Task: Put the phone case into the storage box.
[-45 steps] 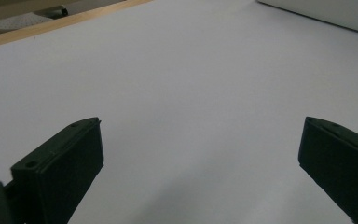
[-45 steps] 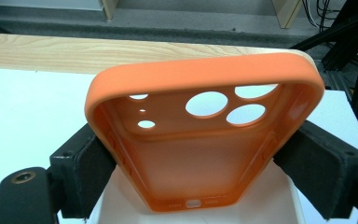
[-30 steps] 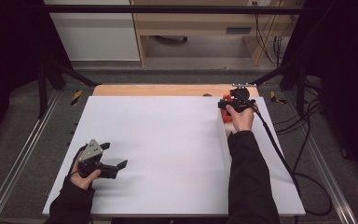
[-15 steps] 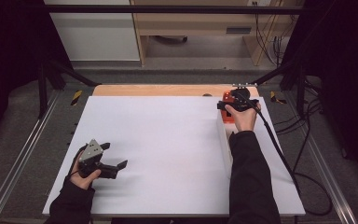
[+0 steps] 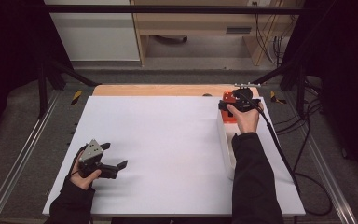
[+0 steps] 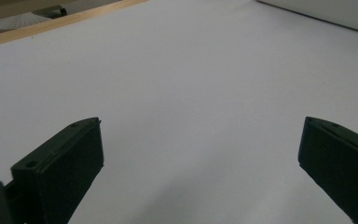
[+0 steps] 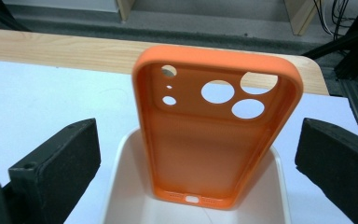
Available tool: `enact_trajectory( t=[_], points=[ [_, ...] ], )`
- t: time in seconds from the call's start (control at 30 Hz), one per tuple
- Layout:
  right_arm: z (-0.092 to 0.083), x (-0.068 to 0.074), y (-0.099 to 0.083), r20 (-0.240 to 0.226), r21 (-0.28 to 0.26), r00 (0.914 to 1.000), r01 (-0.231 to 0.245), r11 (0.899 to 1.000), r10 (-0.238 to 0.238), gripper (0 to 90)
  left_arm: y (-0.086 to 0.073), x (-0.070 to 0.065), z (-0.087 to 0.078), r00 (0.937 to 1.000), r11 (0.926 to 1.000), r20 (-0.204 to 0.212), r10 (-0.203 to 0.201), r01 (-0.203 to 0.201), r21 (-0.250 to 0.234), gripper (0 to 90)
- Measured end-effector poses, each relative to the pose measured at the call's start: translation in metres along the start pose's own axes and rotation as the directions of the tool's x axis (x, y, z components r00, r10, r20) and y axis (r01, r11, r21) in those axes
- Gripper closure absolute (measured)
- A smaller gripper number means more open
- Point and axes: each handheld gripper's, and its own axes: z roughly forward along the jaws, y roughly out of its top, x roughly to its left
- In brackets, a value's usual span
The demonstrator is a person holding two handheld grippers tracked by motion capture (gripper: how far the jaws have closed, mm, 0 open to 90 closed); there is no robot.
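An orange phone case lies inner side up in a white tray, and its camera-hole end juts over the tray's far rim. My right gripper is open. Its jaws have just been opening, and the case sits between them with a gap on each side. From above, the right gripper hovers over the orange case at the far end of the white tray. My left gripper rests open and holds nothing on the white board. The left gripper has bare white board between its jaws.
A strip of wooden table runs along the board's far edge. Metal rails flank the table on both sides. Black cables trail off to the right. Shelving stands beyond the table.
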Motion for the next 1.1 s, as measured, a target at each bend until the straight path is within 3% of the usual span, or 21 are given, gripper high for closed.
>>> enact_trajectory(
  t=[0.13, 0.3, 0.47, 0.7, 0.8, 0.87, 0.97, 1.1],
  points=[
    [-0.012, 0.001, -0.001, -0.033, -0.024, 0.9994, 0.009, 1.000, -0.010, 0.5, 0.000, -0.001, 0.001, 1.0000, 1.0000, 0.001, 0.002, -0.002, 0.002, 0.0],
    [-0.032, 0.003, -0.004, -0.106, -0.078, 0.9937, 0.027, 0.997, -0.035, 0.5, 0.000, -0.001, 0.000, 1.0000, 1.0000, 0.001, 0.004, -0.004, 0.001, 0.0],
    [-0.058, 0.006, -0.008, -0.187, -0.156, 0.9786, 0.056, 0.986, -0.085, 0.5, 0.001, -0.001, 0.000, 1.0000, 1.0000, 0.003, 0.004, -0.004, -0.003, 0.0],
    [-0.091, 0.009, -0.015, -0.289, -0.259, 0.9449, 0.079, 0.963, -0.155, 0.5, 0.001, -0.002, -0.001, 1.0000, 1.0000, 0.006, 0.002, -0.002, -0.008, 0.0],
    [-0.099, 0.011, -0.020, -0.311, -0.274, 0.9331, 0.094, 0.957, -0.181, 0.5, 0.001, -0.002, -0.001, 1.0000, 0.9999, 0.007, 0.003, -0.003, -0.013, 0.0],
    [-0.106, 0.012, -0.026, -0.341, -0.296, 0.9175, 0.103, 0.950, -0.205, 0.5, 0.002, -0.002, -0.002, 1.0000, 0.9999, 0.009, 0.001, -0.001, -0.017, 0.0],
    [-0.113, 0.013, -0.033, -0.356, -0.305, 0.9055, 0.120, 0.945, -0.230, 0.5, 0.002, -0.002, -0.002, 0.9999, 0.9998, 0.011, 0.001, -0.001, -0.022, 0.0],
    [-0.120, 0.014, -0.048, -0.392, -0.323, 0.8802, 0.141, 0.936, -0.268, 0.5, 0.002, -0.002, -0.003, 0.9999, 0.9997, 0.014, 0.003, -0.002, -0.026, 0.0]
  ],
)
